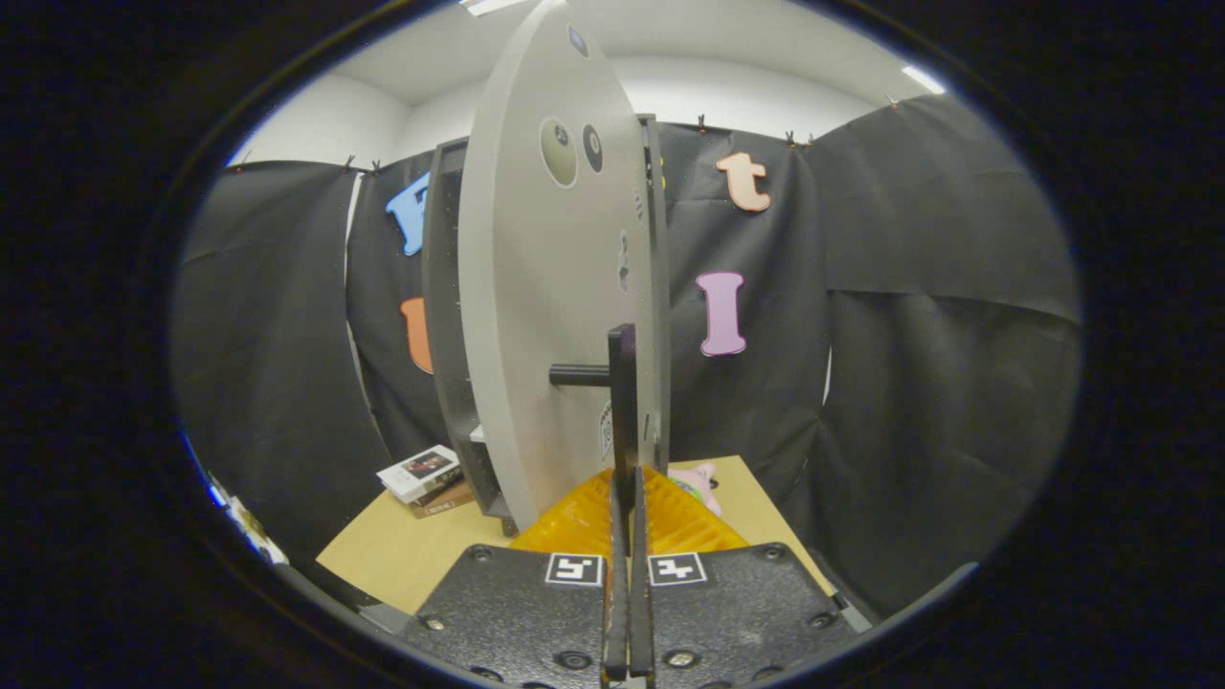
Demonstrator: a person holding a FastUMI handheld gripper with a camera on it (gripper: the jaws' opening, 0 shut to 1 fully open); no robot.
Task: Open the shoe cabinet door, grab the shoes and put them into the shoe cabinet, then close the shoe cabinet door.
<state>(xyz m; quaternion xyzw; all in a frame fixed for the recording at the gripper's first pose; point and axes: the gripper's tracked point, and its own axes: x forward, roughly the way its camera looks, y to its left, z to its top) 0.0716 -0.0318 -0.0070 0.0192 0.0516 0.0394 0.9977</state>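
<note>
The grey cabinet door (545,287) stands swung out towards me, almost edge-on. Behind it is the dark shoe cabinet body (443,325) with a shelf inside. A black bar handle (622,373) stands off the door on a short post. My gripper (627,483) is shut on the lower end of that handle, both fingers pressed against the bar. A pink shoe (701,478) lies on the table just right of the door's bottom edge, partly hidden.
A yellow ribbed object (670,522) lies on the wooden table (412,555) just under my fingers. Stacked books (424,474) sit left of the cabinet foot. Black cloth walls close in on all sides.
</note>
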